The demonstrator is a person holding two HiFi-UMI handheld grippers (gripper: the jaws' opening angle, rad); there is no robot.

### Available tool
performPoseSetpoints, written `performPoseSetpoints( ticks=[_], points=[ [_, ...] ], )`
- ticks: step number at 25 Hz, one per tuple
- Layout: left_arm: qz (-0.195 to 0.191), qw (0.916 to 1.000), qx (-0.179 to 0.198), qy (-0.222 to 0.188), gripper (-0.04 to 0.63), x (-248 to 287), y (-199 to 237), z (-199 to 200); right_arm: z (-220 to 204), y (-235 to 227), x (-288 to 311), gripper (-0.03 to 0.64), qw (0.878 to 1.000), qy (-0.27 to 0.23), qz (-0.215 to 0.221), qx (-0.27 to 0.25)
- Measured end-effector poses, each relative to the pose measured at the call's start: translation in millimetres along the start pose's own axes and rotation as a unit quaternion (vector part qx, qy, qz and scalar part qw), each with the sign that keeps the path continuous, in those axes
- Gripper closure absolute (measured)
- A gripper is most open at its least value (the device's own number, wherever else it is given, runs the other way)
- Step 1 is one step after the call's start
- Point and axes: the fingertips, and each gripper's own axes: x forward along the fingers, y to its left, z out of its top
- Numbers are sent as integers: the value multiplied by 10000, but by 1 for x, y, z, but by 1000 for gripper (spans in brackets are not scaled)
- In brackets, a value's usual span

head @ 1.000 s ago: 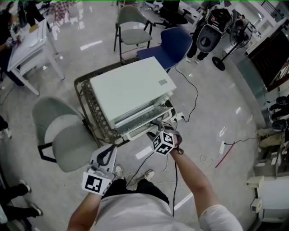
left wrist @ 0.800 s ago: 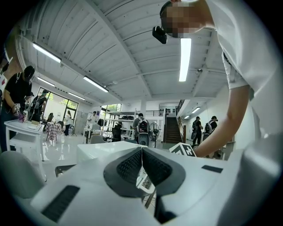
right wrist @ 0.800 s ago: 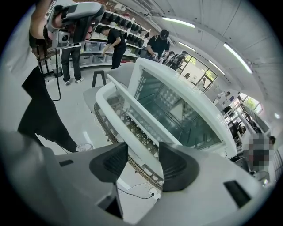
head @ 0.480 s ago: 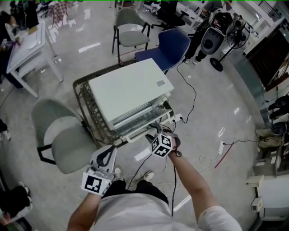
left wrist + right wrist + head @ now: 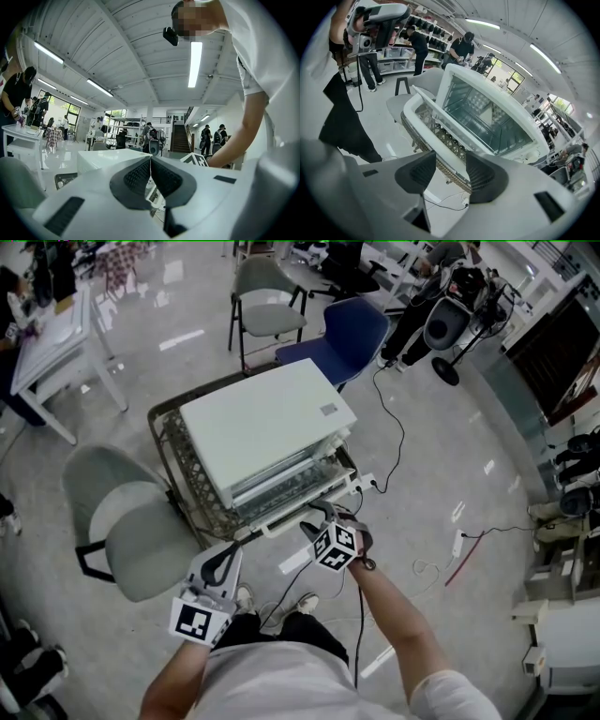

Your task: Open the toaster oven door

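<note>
My right claw (image 5: 450,166) is released, its jaws apart just in front of the door (image 5: 433,117), which hangs open; the toaster oven (image 5: 267,423) sits in a wire basket (image 5: 185,465); my left claw (image 5: 151,174) is clenched, empty.

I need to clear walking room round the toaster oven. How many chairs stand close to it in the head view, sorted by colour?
Grey: 2, the padded chair and the folding chair
Blue: 1, the blue chair
Total: 3
</note>
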Motion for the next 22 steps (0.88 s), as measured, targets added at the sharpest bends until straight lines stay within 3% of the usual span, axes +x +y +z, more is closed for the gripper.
performPoseSetpoints(
  ticks=[22],
  points=[
    [-6,9999,20,102,574,-5,1,-9,-28,26,9,399,9996,217,109,138]
  ],
)
